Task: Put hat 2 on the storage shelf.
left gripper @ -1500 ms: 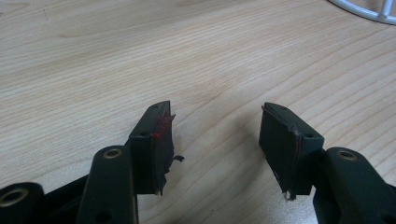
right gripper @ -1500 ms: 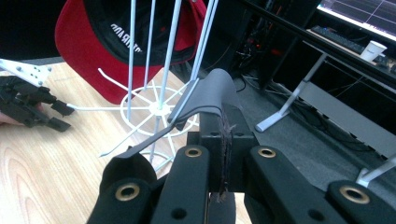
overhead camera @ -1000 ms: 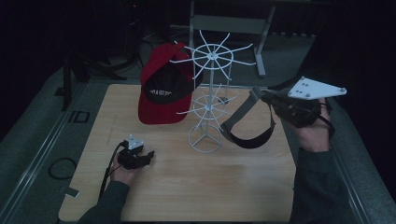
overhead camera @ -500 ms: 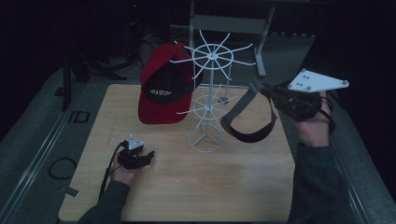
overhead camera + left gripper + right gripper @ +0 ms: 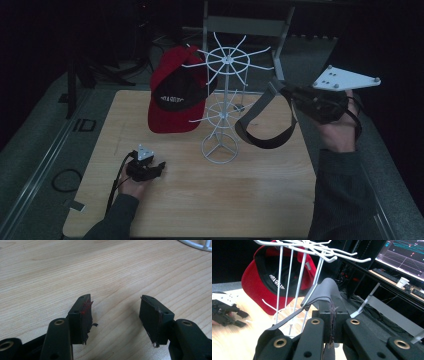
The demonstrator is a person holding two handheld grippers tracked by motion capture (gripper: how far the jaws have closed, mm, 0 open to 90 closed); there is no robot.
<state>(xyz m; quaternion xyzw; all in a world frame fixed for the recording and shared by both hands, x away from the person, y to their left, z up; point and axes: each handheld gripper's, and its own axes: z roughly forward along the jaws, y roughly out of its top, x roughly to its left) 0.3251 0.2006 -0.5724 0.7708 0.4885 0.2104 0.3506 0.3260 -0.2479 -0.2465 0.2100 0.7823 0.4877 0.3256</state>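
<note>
Lifted slightly higher than a second ago and nearer the white wire rack: right gripper, jaws clamped flat on the fabric edge of a grey visor cap. Hanging from those jaws to the right of the rack, apart from the wire, brim drooping toward the desk; in the right gripper view, grey fabric pinched just short of the rack's upper hooks. Already hung on the rack's left side: a red baseball cap. Resting on the desk left of and below the rack's base, unmoved: left gripper, jaws parted around nothing, bare wood between them. Judged roughly half done: one cap placed, the visor carried but not yet hooked; left to do, threading it over a free prong and releasing.
</note>
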